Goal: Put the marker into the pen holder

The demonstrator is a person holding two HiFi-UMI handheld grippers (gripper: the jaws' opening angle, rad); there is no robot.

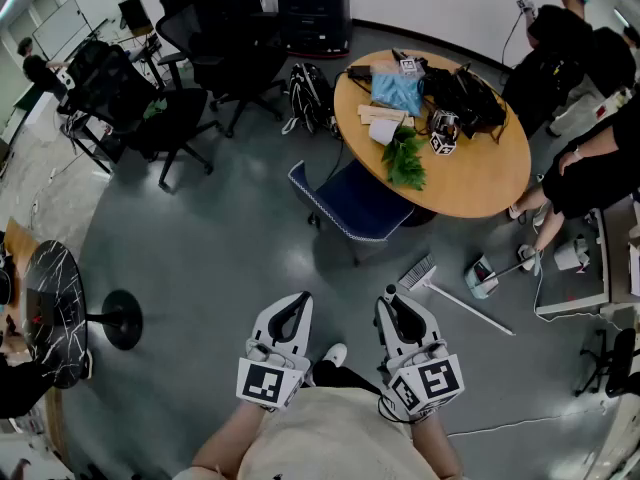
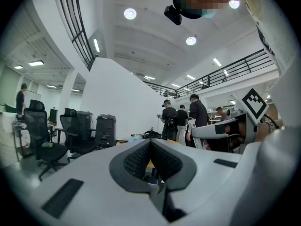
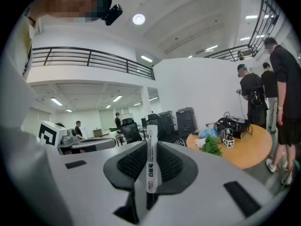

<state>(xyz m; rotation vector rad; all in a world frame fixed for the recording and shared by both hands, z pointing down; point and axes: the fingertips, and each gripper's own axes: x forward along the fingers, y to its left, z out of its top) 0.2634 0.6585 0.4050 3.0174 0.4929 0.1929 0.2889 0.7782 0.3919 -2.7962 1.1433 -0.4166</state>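
A white marker point(image 3: 151, 161) with black print stands upright between the pads of my right gripper point(image 3: 149, 147), which is shut on it. In the head view both grippers hang low over the floor, the right gripper point(image 1: 393, 304) beside the left gripper point(image 1: 296, 306). The left gripper point(image 2: 151, 144) is shut with nothing in it. Far ahead, a small black and white holder point(image 1: 443, 131) with square markers stands on a round wooden table point(image 1: 480, 173). The same holder point(image 3: 228, 139) shows on the table point(image 3: 244, 154) at the right of the right gripper view.
A blue chair point(image 1: 355, 203) stands between me and the table. A broom point(image 1: 445, 293) lies on the floor to the right. The table also carries a green plant point(image 1: 405, 158), a blue cloth point(image 1: 398, 90) and black bags point(image 1: 465, 93). People point(image 1: 590, 158) stand at its far side. Black office chairs point(image 1: 150, 108) fill the left.
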